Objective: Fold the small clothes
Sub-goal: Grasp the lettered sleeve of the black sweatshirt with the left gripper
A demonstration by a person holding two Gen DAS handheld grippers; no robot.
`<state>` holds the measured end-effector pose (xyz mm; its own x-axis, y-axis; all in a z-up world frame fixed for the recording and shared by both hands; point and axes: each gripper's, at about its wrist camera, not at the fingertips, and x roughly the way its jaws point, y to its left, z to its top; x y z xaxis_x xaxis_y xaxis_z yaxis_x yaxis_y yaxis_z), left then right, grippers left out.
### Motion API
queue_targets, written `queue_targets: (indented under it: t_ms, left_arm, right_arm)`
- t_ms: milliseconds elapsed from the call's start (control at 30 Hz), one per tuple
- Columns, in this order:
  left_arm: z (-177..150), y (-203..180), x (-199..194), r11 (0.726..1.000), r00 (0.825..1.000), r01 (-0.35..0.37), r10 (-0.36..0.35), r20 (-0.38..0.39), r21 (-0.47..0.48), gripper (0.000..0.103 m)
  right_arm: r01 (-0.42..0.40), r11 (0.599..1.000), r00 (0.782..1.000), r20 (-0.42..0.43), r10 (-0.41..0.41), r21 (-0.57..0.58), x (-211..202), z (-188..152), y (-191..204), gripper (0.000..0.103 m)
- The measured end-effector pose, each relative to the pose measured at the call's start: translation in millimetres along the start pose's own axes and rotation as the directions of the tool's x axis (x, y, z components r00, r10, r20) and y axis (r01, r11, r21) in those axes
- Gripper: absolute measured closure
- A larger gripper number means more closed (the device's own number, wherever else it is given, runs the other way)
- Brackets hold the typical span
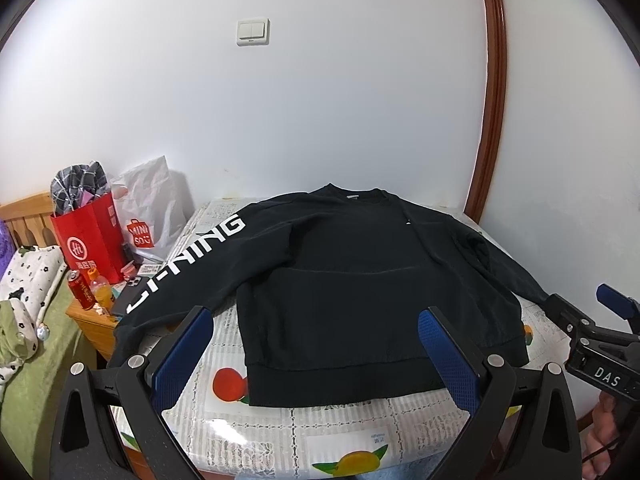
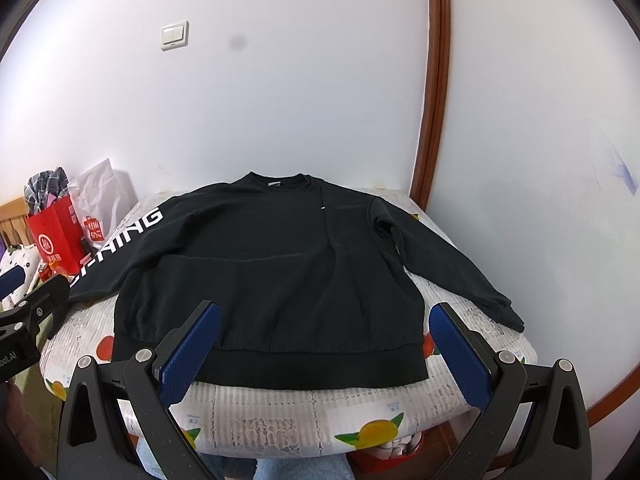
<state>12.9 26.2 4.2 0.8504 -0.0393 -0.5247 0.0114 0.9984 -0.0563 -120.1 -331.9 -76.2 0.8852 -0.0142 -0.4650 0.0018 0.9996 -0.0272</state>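
Note:
A black sweatshirt (image 1: 360,280) lies flat and spread out on a small table, collar at the far side, hem toward me. Its left sleeve carries white "LI-NING" lettering (image 1: 188,264) and hangs off the table's left edge. It also shows in the right wrist view (image 2: 260,272), its right sleeve (image 2: 452,264) stretched toward the right edge. My left gripper (image 1: 316,320) is open and empty, hovering just before the hem. My right gripper (image 2: 324,316) is open and empty, also near the hem; it shows at the far right of the left wrist view (image 1: 588,300).
The table wears a white cloth with fruit prints (image 1: 340,440). To the left are a red paper bag (image 1: 88,240), a white Miniso bag (image 1: 148,208), a red can (image 1: 82,290), an orange bottle (image 1: 102,290) and a bed with green bedding (image 1: 36,360). A white wall and a wooden door frame (image 1: 494,80) stand behind.

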Motion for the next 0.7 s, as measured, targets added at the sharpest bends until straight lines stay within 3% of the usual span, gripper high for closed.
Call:
queue_targets:
  t_ms: [300, 533, 700]
  left_arm:
    - [-1.6, 37.6, 52.5, 0.99, 0.991, 0.059, -0.074, -0.112, -0.13, 0.001]
    - [-24.5, 93.7, 103.1, 0.967, 0.981, 0.014, -0.062, -0.182, -0.255, 0.001]
    - [-50.3, 144.5, 136.4, 0.93, 0.979, -0.029, -0.047, -0.198, -0.365, 0.013]
  right_arm:
    - [0.012, 1.0, 1.0, -0.029, -0.012, -0.009, 38.9, 4.7, 2.8, 0.001]
    - [0.009, 1.0, 0.988, -0.152, -0.005, 0.024, 100.8, -4.3, 1.8, 0.001]
    - [0.001, 1.0, 0.981, -0.194, -0.006, -0.023, 136.7, -11.6, 24.3, 0.001]
